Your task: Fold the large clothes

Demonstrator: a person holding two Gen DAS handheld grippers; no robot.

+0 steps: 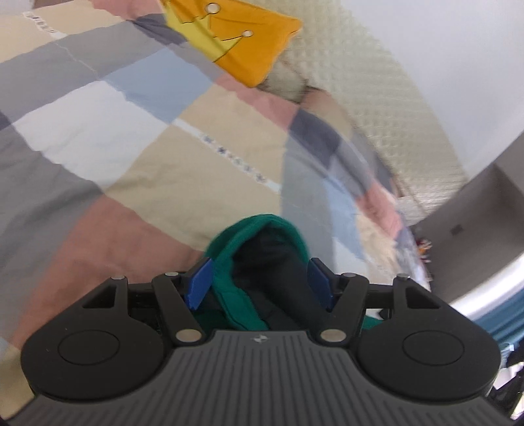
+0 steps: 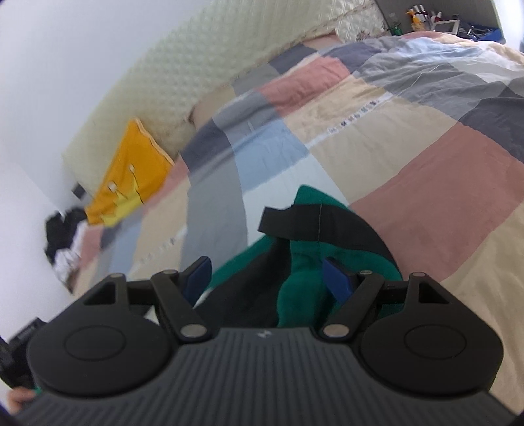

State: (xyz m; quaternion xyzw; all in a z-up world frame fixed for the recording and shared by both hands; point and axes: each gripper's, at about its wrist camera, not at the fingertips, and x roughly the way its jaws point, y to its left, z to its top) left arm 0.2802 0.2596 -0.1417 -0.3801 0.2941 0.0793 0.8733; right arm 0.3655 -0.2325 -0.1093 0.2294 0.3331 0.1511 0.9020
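A green and black garment (image 1: 249, 249) lies bunched on the patchwork quilt (image 1: 137, 164), right in front of my left gripper (image 1: 259, 280). Its blue pads (image 1: 199, 281) stand wide apart on either side of the folded green edge and do not squeeze it. In the right wrist view the same garment (image 2: 304, 278) shows a black band across green cloth. My right gripper (image 2: 267, 280) stands open over it, one blue pad (image 2: 337, 283) next to the green fabric, the other beside the black part.
An orange pillow with a yellow crown print (image 1: 229, 39) leans on the cream padded headboard (image 1: 376, 98). The quilt (image 2: 425, 183) spreads wide to the right. Dark clothes (image 2: 62, 232) are piled by the wall. Bottles and clutter (image 2: 425, 16) sit beyond the bed.
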